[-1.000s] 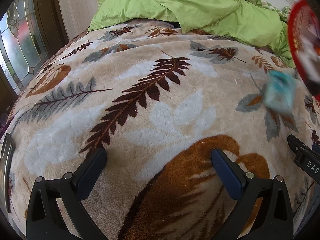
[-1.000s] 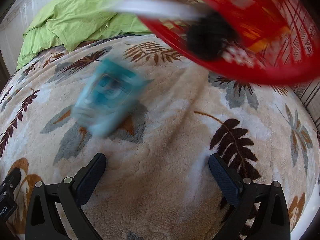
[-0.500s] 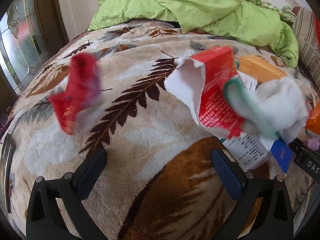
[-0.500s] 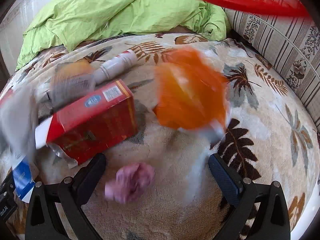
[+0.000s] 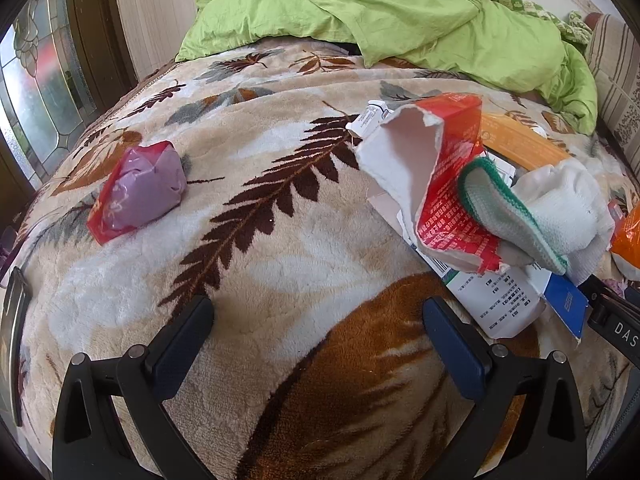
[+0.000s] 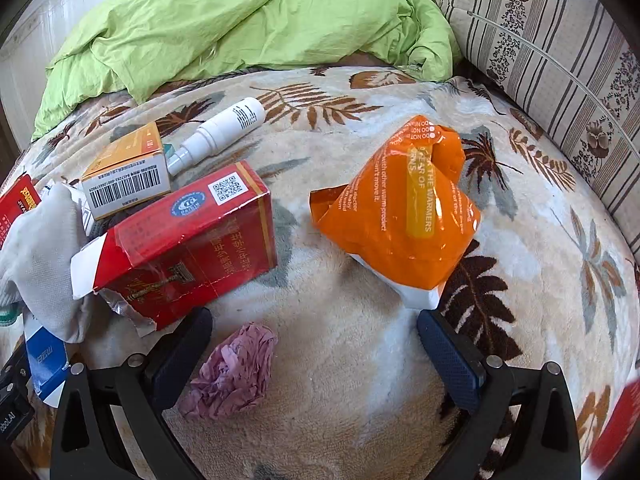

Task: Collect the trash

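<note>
Trash lies scattered on a leaf-patterned blanket [image 5: 280,248]. In the left wrist view a red and purple wrapper [image 5: 138,192] rests at the left, and a torn red carton [image 5: 440,184] with a white sock [image 5: 552,216] and paper leaflets [image 5: 500,304] lies at the right. My left gripper [image 5: 318,332] is open over bare blanket. In the right wrist view I see a red carton [image 6: 192,240], an orange box [image 6: 128,172], a white spray bottle [image 6: 220,130], an orange pouch [image 6: 408,212] and a crumpled pink tissue [image 6: 234,372]. My right gripper [image 6: 314,346] is open, the tissue beside its left finger.
A rumpled green duvet [image 5: 400,12] covers the far end of the bed. A striped patterned cushion [image 6: 560,52] lines the right side. A glazed door [image 5: 36,80] stands at the left. A red blur [image 6: 618,420] shows at the lower right edge of the right wrist view.
A red basket was tipped above the bed and its contents fell out. The trash has now landed and lies still. The basket has left the top of the view. Both grippers stayed put.
</note>
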A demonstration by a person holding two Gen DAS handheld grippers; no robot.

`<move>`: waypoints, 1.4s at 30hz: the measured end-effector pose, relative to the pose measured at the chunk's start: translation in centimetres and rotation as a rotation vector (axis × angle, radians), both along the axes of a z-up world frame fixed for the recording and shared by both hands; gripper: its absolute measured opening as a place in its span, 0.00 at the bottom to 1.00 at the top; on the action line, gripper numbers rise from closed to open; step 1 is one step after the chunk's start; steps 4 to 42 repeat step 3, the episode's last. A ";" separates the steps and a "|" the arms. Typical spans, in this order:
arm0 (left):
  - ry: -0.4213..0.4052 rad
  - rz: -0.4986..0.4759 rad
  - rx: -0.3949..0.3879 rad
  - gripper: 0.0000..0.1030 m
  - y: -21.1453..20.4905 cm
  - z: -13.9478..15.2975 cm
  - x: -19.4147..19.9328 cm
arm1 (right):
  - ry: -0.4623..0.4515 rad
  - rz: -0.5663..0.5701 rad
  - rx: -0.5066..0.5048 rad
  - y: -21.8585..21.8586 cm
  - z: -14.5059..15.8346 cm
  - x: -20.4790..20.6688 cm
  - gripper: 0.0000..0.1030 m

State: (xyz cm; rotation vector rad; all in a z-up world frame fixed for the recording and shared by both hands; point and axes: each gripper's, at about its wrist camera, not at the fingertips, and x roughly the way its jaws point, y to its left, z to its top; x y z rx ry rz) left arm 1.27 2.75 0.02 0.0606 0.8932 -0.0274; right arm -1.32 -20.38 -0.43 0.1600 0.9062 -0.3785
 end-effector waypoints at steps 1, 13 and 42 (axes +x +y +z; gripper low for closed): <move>0.000 -0.001 -0.002 1.00 0.0 0.0 0.0 | 0.000 0.000 0.000 0.0 0.0 0.0 0.99; 0.000 0.000 -0.005 1.00 0.0 0.0 0.0 | 0.000 0.000 0.000 0.0 0.0 0.0 0.99; 0.000 0.000 -0.005 1.00 0.0 0.0 0.0 | 0.000 0.000 0.000 0.0 0.0 0.0 0.99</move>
